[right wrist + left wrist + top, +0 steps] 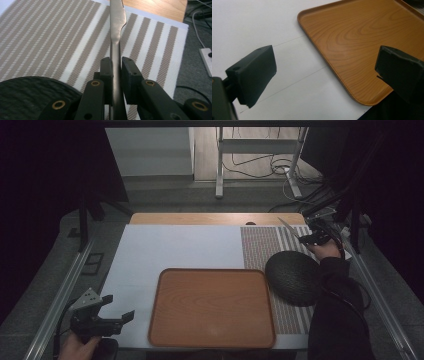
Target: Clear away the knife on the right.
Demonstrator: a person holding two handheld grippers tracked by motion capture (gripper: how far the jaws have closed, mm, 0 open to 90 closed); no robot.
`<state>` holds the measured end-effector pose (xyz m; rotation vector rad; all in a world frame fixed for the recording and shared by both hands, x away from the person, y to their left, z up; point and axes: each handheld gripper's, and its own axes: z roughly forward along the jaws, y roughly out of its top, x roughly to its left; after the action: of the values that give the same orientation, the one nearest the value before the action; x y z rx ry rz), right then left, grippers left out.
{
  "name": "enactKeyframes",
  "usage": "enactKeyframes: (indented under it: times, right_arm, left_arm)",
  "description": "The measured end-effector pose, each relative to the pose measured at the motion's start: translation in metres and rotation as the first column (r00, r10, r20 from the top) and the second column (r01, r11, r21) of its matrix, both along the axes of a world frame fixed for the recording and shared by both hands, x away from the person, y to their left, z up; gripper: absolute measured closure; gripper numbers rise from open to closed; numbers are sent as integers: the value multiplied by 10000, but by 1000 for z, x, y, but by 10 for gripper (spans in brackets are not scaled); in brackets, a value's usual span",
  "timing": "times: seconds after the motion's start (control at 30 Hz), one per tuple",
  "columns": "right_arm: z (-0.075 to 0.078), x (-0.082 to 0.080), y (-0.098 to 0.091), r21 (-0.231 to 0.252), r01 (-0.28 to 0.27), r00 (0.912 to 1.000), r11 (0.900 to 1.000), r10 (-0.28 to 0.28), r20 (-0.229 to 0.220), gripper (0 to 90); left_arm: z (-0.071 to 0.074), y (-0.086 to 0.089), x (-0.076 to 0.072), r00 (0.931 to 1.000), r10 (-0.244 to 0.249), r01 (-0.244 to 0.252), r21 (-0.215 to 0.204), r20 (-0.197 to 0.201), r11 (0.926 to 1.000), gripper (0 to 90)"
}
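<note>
A steel table knife (pixel 115 37) is clamped by its handle between the jaws of my right gripper (pixel 116 72), blade pointing away over the striped placemat (pixel 50 37). In the high view that right gripper (pixel 305 239) sits at the table's far right with the knife (pixel 288 228) angled up-left. A dark round plate (pixel 292 277) lies on the placemat (pixel 260 247) just below it. My left gripper (pixel 116 312) hovers open at the near left corner, beside the wooden tray (pixel 212 307). In the left gripper view the left gripper (pixel 324 72) has nothing between its fingers, and the tray (pixel 362 37) lies ahead.
A white sheet (pixel 165 250) covers the wooden table (pixel 215 218). Metal rails (pixel 60 295) run along both sides. Cables and a power strip (pixel 206 58) lie on the floor off the right edge. A stand with legs (pixel 257 160) is beyond the table.
</note>
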<state>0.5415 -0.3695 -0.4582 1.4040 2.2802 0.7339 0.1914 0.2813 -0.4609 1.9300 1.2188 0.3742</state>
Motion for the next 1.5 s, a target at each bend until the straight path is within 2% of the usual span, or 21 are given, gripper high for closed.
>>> enactKeyframes:
  times: [0.2,0.57,0.77,1.2,1.5]
  right_arm:
    - [7,-11,7,439,-374,9993,9983,377,-51,801]
    - [15,-38,27,568,-1116,9938,9921,1115,42,801]
    - [19,-56,42,611,-1628,9866,9848,1621,166,801]
    - [22,-98,79,719,-2950,9555,9528,2945,182,801]
    - [20,-132,103,722,-3858,9224,9198,3862,91,801]
  left_arm:
    - [0,0,0,10000,-6,6,11,10,10000,38]
    - [0,0,0,10000,-4,4,-3,-5,10000,38]
    - [0,0,0,10000,-9,9,15,-9,10000,37]
    - [0,0,0,10000,-8,8,36,-9,10000,38]
    - [0,-1,0,10000,-8,8,45,-16,10000,38]
